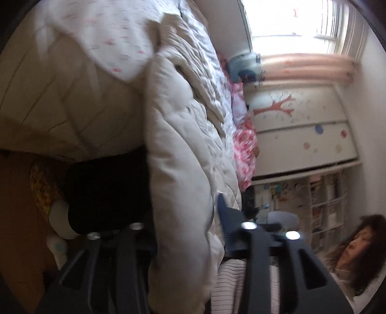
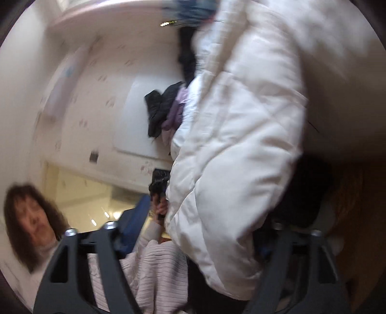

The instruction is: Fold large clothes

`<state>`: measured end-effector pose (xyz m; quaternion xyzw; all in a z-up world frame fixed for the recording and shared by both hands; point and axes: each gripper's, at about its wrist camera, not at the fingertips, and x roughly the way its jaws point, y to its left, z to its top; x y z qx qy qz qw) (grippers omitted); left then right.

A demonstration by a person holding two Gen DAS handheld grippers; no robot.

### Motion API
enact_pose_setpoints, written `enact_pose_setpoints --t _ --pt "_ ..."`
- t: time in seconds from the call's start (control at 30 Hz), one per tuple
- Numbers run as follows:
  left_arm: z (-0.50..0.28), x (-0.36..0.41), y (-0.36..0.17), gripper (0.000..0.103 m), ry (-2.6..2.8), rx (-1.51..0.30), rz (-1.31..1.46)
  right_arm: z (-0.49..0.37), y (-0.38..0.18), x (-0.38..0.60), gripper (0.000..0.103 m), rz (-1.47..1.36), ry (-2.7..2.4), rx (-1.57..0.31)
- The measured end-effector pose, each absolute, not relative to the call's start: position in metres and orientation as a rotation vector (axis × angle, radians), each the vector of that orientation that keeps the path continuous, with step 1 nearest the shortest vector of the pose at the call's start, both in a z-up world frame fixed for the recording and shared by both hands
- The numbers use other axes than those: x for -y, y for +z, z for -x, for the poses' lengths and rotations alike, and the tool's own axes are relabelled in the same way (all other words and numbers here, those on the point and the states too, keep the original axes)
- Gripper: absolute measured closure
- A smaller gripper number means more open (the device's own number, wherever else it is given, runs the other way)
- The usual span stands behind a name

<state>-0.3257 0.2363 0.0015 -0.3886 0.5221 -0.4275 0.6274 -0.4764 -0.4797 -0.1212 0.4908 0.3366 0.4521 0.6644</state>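
Two hand-held grippers pinch one white quilted puffer coat [image 1: 183, 154], lifted off bed [image 1: 60, 101] so it hangs flat for folding. Left hand-held gripper [image 1: 185, 231] closed on fabric at 6 o'clock; right hand-held gripper [image 2: 212, 241] likewise, coat running toward 1 o'clock. Both views blurred.

Daylight floods through a bright window [image 1: 293, 18] above pink curtains [image 1: 306, 66]. A white wardrobe [image 1: 301, 137] carries a red tree decal [image 1: 277, 107] and coloured dots. Beside it stand cluttered white bookshelves [image 1: 320, 203]. The floor [image 1: 17, 212] is brown wood; the wallpaper [image 2: 96, 79] is faintly patterned.
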Motion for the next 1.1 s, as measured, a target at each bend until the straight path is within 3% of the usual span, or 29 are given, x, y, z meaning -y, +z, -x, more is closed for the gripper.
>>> enact_pose_setpoints --t 0.07,0.1,0.33,0.43,0.5,0.57,0.63,0.67,0.77,0.8,0.97,1.1 --pt "0.323 -0.246 -0.007 0.028 -1.002 -1.153 0.939 0.471 -0.147 0.481 0.011 -1.179 1.027 -0.749" --pt "0.319 -0.249 -0.010 0.024 -1.008 -1.137 0.947 0.467 -0.157 0.482 0.010 -1.207 1.020 -0.737" --pt "0.276 -0.216 -0.050 0.020 -1.074 -1.218 0.975 0.416 -0.233 0.472 0.007 -1.372 1.019 -0.717" --pt "0.275 -0.185 -0.050 0.021 -1.154 -1.240 0.961 0.410 -0.242 0.451 0.007 -1.385 1.066 -0.707" --pt "0.282 -0.172 -0.040 0.021 -1.200 -1.230 0.928 0.415 -0.232 0.442 0.018 -1.329 1.109 -0.681" --pt "0.286 -0.168 -0.034 0.021 -1.156 -1.238 0.911 0.424 -0.213 0.443 0.049 -1.261 1.110 -0.631" --pt "0.286 -0.174 -0.032 0.029 -1.042 -1.261 0.899 0.434 -0.192 0.445 0.070 -1.187 1.060 -0.616" --pt "0.287 -0.179 -0.030 0.047 -0.993 -1.266 0.893 0.440 -0.179 0.446 0.075 -1.148 1.037 -0.611" --pt "0.295 -0.184 -0.011 0.080 -0.932 -1.218 0.839 0.457 -0.143 0.455 0.081 -1.067 0.987 -0.558" --pt "0.298 -0.184 0.001 0.085 -0.905 -1.198 0.799 0.462 -0.133 0.460 0.082 -1.054 0.974 -0.545" --pt "0.304 -0.174 0.049 0.090 -0.940 -1.110 0.716 0.467 -0.103 0.451 0.084 -0.964 0.942 -0.545" --pt "0.298 -0.183 0.028 0.089 -0.974 -1.162 0.722 0.462 -0.109 0.448 0.084 -0.950 0.947 -0.607"
